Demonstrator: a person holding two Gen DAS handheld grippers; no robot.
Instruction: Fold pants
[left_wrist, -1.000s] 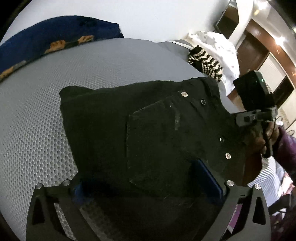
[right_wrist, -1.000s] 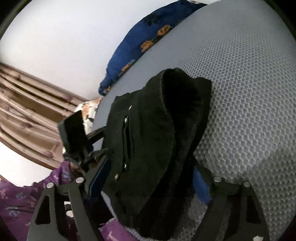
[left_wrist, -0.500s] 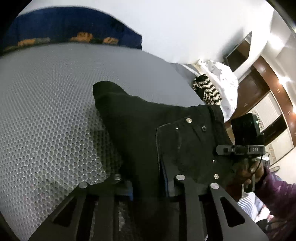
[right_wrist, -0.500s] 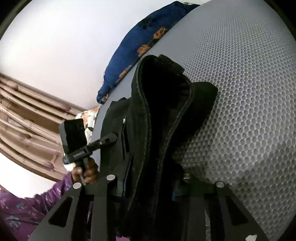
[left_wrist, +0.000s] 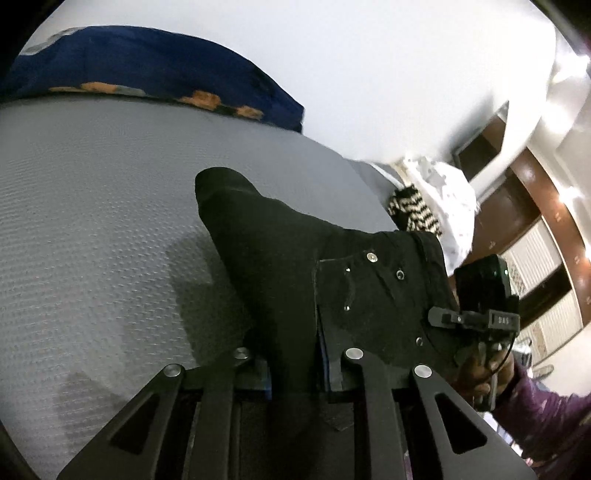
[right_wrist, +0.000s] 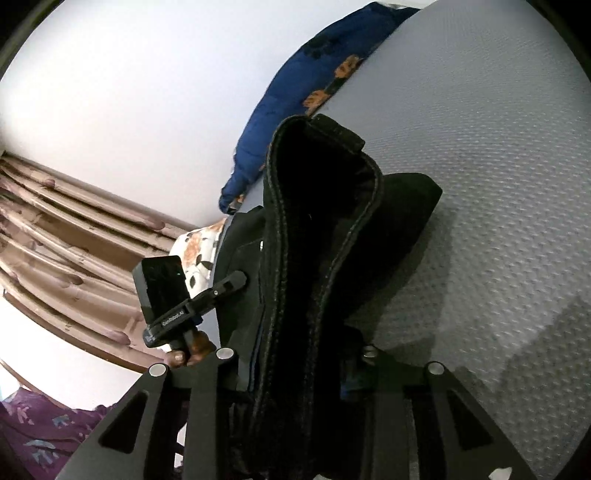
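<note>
The black pants (left_wrist: 332, 280) hang folded over the grey mesh bed surface (left_wrist: 92, 229), lifted at the waist end, with rivets and a back pocket showing. My left gripper (left_wrist: 295, 373) is shut on the pants' edge. My right gripper (right_wrist: 295, 373) is shut on the thick waistband fold (right_wrist: 317, 229). Each view shows the other hand-held gripper beside the pants: the right one (left_wrist: 480, 310) in the left wrist view, the left one (right_wrist: 173, 299) in the right wrist view.
A blue pillow with orange print (left_wrist: 147, 70) lies at the far edge of the bed against the white wall. White and striped clothes (left_wrist: 424, 206) are piled at the bed's right. Brown curtains (right_wrist: 55, 240) hang beyond the left side.
Both grippers have closed on the pants and lifted them off the bed. The pants now hang bunched and narrower, with more grey bed showing around them.
</note>
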